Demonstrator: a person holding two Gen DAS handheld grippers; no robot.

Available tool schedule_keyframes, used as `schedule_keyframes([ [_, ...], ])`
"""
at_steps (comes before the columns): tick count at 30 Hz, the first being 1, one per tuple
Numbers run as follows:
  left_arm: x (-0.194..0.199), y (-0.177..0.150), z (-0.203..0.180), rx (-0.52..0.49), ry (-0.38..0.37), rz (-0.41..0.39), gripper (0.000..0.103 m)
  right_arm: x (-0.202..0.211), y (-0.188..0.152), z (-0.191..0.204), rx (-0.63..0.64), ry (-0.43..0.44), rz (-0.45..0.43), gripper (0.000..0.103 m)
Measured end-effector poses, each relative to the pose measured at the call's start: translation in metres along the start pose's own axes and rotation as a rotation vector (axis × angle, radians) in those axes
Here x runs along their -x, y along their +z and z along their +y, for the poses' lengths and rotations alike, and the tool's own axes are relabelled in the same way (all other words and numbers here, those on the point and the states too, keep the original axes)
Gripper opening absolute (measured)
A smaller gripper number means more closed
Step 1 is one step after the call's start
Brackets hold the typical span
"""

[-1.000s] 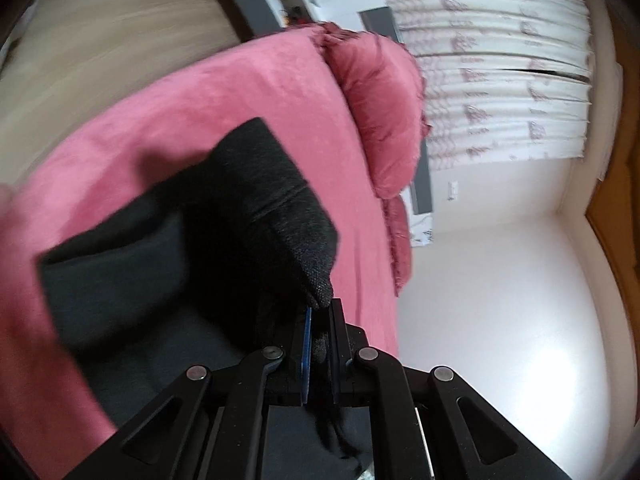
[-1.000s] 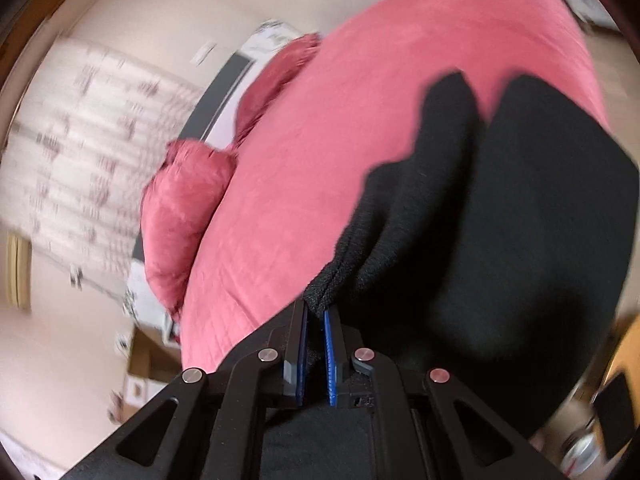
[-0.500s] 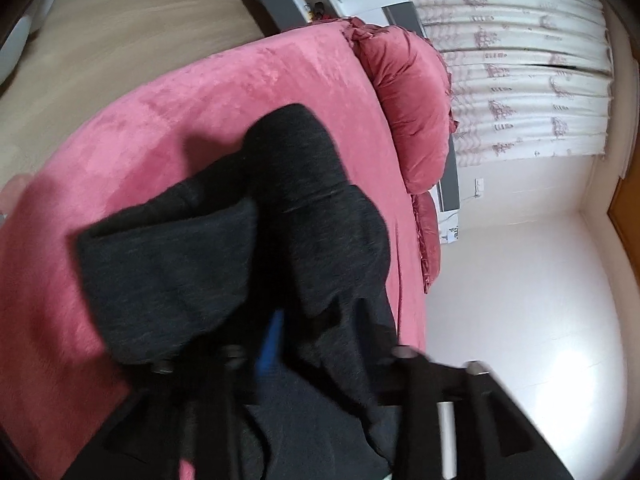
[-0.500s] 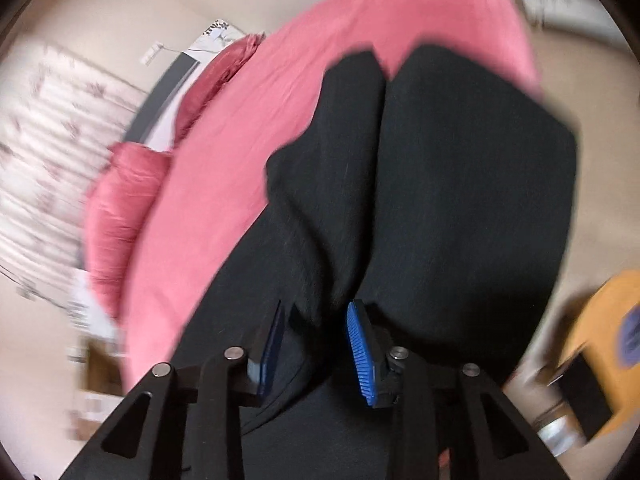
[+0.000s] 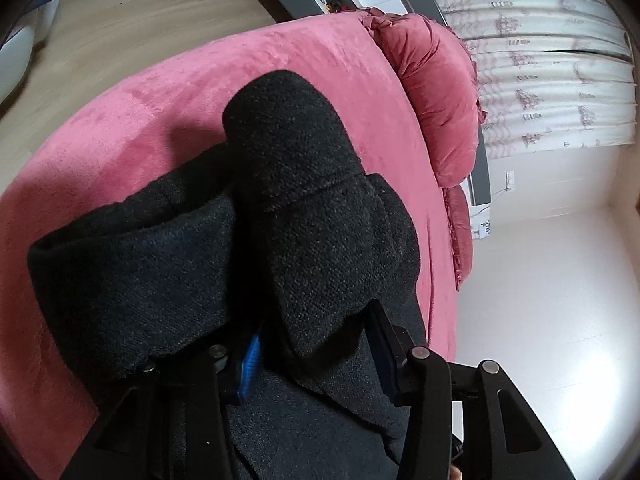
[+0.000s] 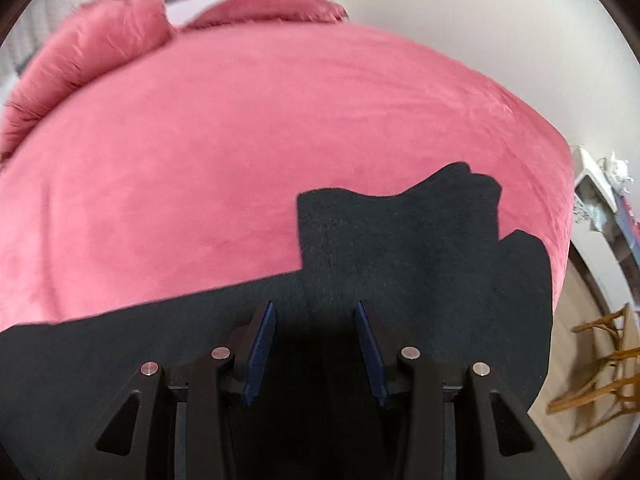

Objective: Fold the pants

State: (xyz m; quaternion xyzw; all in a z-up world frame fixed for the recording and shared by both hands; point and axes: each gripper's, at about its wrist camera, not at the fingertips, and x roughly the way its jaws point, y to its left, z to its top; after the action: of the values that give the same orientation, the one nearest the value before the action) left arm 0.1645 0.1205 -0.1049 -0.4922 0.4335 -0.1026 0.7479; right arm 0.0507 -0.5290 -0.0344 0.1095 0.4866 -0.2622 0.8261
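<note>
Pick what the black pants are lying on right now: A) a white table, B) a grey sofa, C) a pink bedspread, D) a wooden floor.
C: the black pants lie spread on the pink bedspread, with matching pink pillows at the far end.

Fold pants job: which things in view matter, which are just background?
Job:
- black pants
- pink bed cover they lie on
- left tool, open
- right tool, jaws opening

Background:
- pink pillows
- curtain
- wooden chair
</note>
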Motion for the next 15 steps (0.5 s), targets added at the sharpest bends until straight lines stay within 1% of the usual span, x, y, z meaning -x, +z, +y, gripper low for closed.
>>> schedule_keyframes([
  [3,-0.003,0.002,0.000,0.009,0.011,0.001,0.048,-0.018,0.009,-0.001,0.000,-0.078,0.020,0.042],
  [4,-0.005,0.004,-0.001,0.014,0.014,0.002,0.047,-0.022,0.012,-0.005,-0.008,-0.079,0.021,0.035],
  [5,-0.007,0.005,-0.001,0.017,0.018,0.002,0.047,-0.023,0.014,-0.010,-0.032,-0.053,0.016,0.017],
  [6,-0.008,0.006,0.000,0.020,0.023,0.003,0.046,-0.022,0.016,-0.017,-0.065,-0.014,0.012,0.012],
  [7,-0.009,0.006,0.000,0.025,0.025,0.002,0.042,-0.019,0.018,-0.026,-0.108,0.018,0.012,0.011],
  [8,-0.011,0.007,0.000,0.025,0.028,0.001,0.041,-0.010,0.017,-0.040,-0.165,0.061,-0.004,0.010],
  [9,-0.012,0.007,0.000,0.020,0.030,0.000,0.041,-0.001,0.018,-0.052,-0.211,0.098,-0.028,0.010],
  [10,-0.011,0.007,0.001,0.017,0.029,0.001,0.037,0.011,0.018,-0.065,-0.255,0.126,-0.061,0.009],
  [11,-0.011,0.007,0.001,0.014,0.027,0.001,0.033,0.028,0.016,-0.081,-0.306,0.157,-0.113,0.009],
  [12,-0.011,0.007,0.003,0.012,0.024,0.003,0.031,0.043,0.013,-0.096,-0.349,0.192,-0.160,0.009],
  [13,-0.010,0.008,0.007,0.014,0.015,0.004,0.028,0.063,0.005,-0.116,-0.410,0.248,-0.229,0.009],
  [15,-0.009,0.008,0.011,0.024,0.000,0.005,0.027,0.094,-0.012,-0.151,-0.511,0.327,-0.340,0.008],
])
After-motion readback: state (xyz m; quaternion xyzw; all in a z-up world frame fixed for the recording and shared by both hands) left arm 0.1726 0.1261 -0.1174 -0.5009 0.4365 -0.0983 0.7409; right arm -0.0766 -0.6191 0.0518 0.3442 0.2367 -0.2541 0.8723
